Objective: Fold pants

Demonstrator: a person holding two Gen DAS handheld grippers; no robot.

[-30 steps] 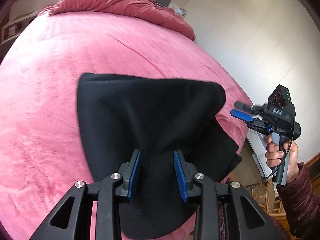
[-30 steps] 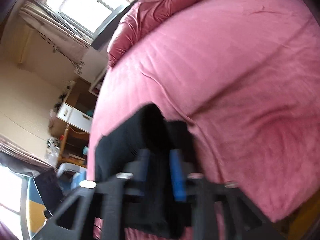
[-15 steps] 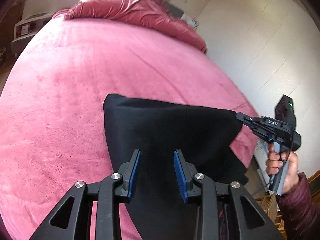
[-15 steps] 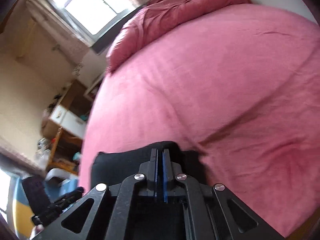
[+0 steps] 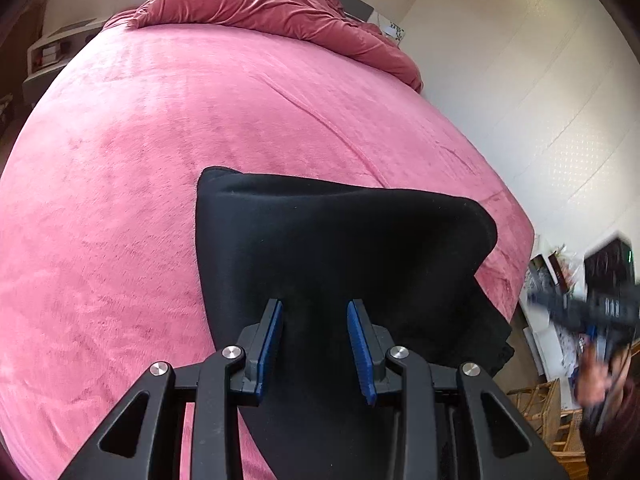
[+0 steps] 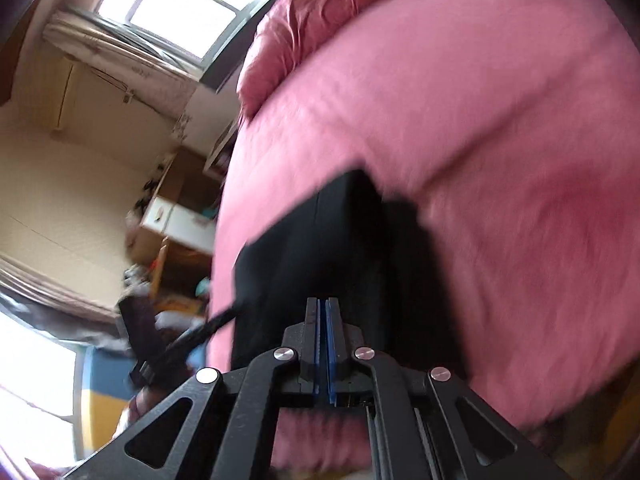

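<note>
The black pants (image 5: 340, 240) lie folded near the front edge of the pink bed (image 5: 160, 140). My left gripper (image 5: 315, 304) sits over their near part. Its blue pads stand apart with thick black cloth filling the gap, and it holds that fold. In the right wrist view the pants (image 6: 320, 248) show as a dark, partly raised slab. My right gripper (image 6: 323, 300) is shut, with nothing seen between its pads. In the left wrist view the right gripper (image 5: 534, 300) is blurred, off the bed's right side, clear of the cloth and held by a hand (image 5: 596, 380).
A rumpled pink duvet (image 5: 260, 4) is heaped at the head of the bed. A white wall (image 5: 520, 100) runs along the right side, with a wicker chair (image 5: 536, 404) and clutter below it. A window (image 6: 176, 12) and wooden drawers (image 6: 176, 220) stand beyond the bed's left side.
The right gripper closed its jaws at the pants' right corner, then pulled away to the right off the cloth. The corner now lies down on the bed. The left gripper kept its hold.
</note>
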